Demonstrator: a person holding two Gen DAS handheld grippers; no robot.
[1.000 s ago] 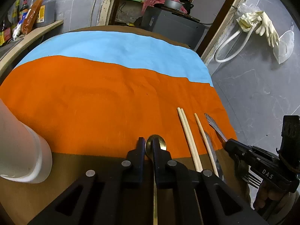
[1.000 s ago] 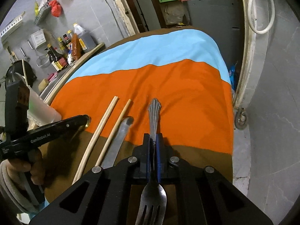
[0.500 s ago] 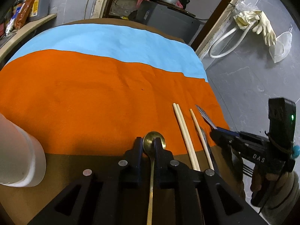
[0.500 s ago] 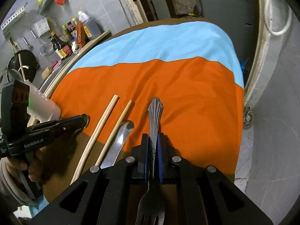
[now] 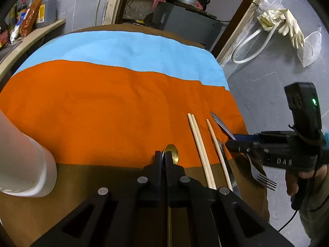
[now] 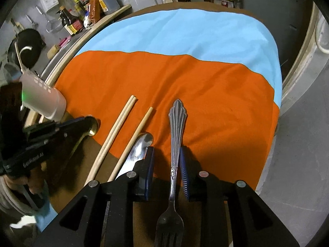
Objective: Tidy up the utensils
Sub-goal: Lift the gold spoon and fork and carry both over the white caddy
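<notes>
The left gripper (image 5: 163, 157) is clenched on a brass-coloured spoon (image 5: 172, 154); its round bowl pokes out past the fingertips, over the line where the orange cloth (image 5: 102, 111) ends and the brown table (image 5: 102, 177) begins, near the table's near edge. Whether the bowl touches the cloth cannot be told from here.

The right gripper (image 6: 167, 158) has its jaws opening around a silver fork (image 6: 175, 135). The fork lies lengthwise between the blue pads (image 6: 183, 164), ornate handle pointing toward the far edge, tines toward the near edge. There is a clear gap on the left-hand pad's side; the other pad is just beside or barely touching the handle, so the fork looks released onto the cloth.

To the left of the fork, in the right wrist view, lie a silver spoon (image 6: 141, 146), then a single chopstick (image 6: 135, 138), then a pair of chopsticks (image 6: 115, 129) side by side, all roughly parallel and crossing the orange cloth's near border.

A whitish perforated holder (image 6: 44, 100) stands by the table's left edge. A light blue cloth (image 5: 115, 49) covers the far part of the table.
</notes>
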